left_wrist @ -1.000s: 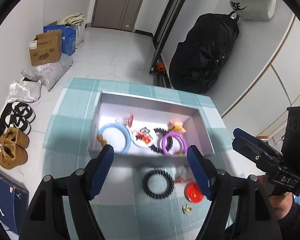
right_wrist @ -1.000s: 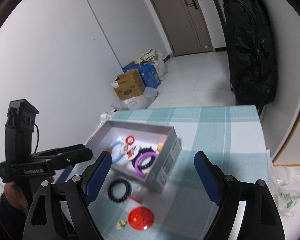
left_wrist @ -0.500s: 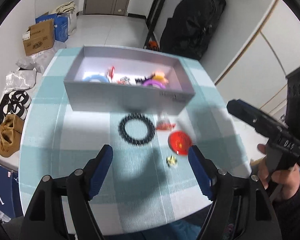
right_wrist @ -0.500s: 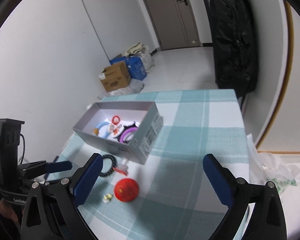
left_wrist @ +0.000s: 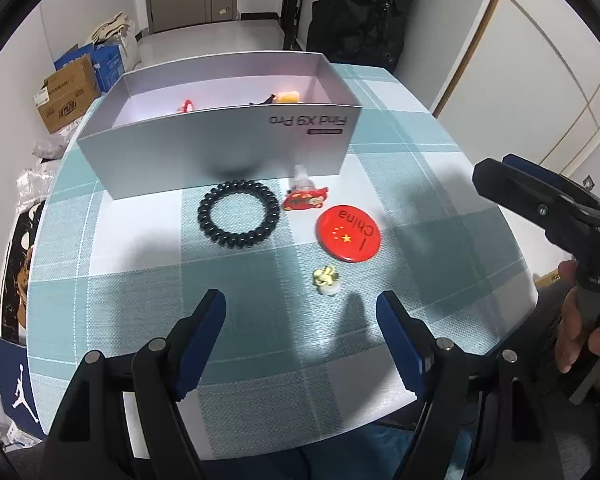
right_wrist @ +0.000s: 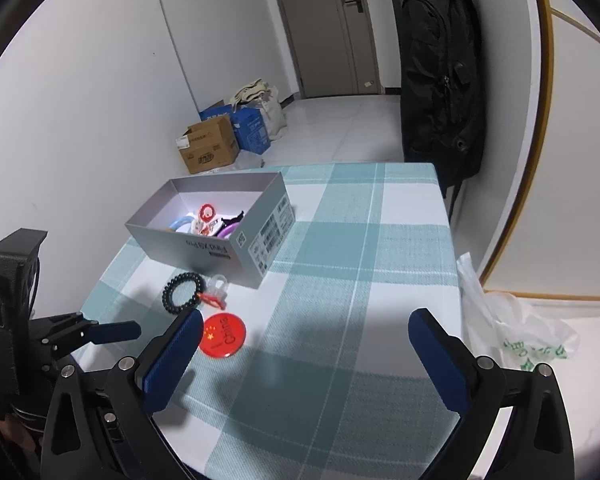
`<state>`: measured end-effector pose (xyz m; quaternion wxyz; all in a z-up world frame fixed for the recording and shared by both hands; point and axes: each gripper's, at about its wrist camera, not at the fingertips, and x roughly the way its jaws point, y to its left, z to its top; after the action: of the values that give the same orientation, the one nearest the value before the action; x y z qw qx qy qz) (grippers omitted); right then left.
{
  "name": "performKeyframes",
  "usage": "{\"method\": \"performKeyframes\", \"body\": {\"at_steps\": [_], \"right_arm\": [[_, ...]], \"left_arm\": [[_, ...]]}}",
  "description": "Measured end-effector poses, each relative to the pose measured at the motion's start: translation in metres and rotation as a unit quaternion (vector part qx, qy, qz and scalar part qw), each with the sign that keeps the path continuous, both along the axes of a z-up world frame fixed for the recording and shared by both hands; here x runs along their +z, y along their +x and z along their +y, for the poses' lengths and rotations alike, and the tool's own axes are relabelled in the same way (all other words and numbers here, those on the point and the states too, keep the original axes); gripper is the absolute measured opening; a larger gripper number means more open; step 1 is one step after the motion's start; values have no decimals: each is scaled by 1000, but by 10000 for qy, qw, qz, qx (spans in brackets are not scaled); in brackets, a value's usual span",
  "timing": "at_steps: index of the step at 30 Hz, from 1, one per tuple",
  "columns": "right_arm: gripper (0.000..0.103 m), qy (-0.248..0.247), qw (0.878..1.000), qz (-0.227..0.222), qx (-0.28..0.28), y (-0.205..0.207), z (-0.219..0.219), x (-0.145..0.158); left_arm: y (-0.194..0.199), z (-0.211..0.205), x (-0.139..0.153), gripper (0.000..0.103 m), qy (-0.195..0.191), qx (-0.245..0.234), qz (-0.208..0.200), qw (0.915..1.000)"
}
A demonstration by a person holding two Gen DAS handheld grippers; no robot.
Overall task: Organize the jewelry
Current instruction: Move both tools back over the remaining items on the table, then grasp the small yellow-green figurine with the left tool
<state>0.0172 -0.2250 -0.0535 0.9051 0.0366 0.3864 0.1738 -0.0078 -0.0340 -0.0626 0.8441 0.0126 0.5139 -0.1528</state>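
Observation:
A grey box [left_wrist: 220, 152] [right_wrist: 204, 244] stands on the checked table and holds several pieces of jewelry [right_wrist: 206, 222]. In front of it lie a black bead bracelet [left_wrist: 238, 219] [right_wrist: 181, 293], a red charm with a clear clip [left_wrist: 305, 196] [right_wrist: 216, 292], a red round "China" badge [left_wrist: 348, 233] [right_wrist: 223, 335] and a small yellow-white flower piece [left_wrist: 327, 279]. My left gripper [left_wrist: 300, 320] is open and empty, just short of the flower piece. My right gripper [right_wrist: 306, 334] is open and empty above the table's near right part, and shows at the right in the left wrist view [left_wrist: 540, 196].
The table [right_wrist: 360, 240] has teal and white checks. A black backpack [right_wrist: 440, 80] hangs at the far right. Cardboard and blue boxes [right_wrist: 220, 140] sit on the floor by the wall. A plastic bag [right_wrist: 512, 328] lies right of the table.
Both grippers have pulled back toward the table's near edge and lowered. The loose pieces now sit closer in front of my left gripper. Both stayed open.

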Motion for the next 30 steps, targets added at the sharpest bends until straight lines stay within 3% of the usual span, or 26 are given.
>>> {"method": "performKeyframes", "body": {"at_steps": [10, 17, 26, 30], "right_arm": [[103, 98, 9999, 12, -126, -7, -7, 1], [103, 264, 9995, 78, -137, -6, -13, 1], [103, 172, 9995, 166, -216, -4, -14, -4], [103, 187, 9992, 241, -262, -2, -16, -6]], "left_arm": [[-2, -9, -12, 74, 455, 102, -112, 9989], [-2, -14, -12, 73, 355, 46, -190, 9992], [-2, -22, -7, 17, 296, -165, -259, 9991], [-3, -21, -7, 8, 208, -201, -230, 9993]]}}
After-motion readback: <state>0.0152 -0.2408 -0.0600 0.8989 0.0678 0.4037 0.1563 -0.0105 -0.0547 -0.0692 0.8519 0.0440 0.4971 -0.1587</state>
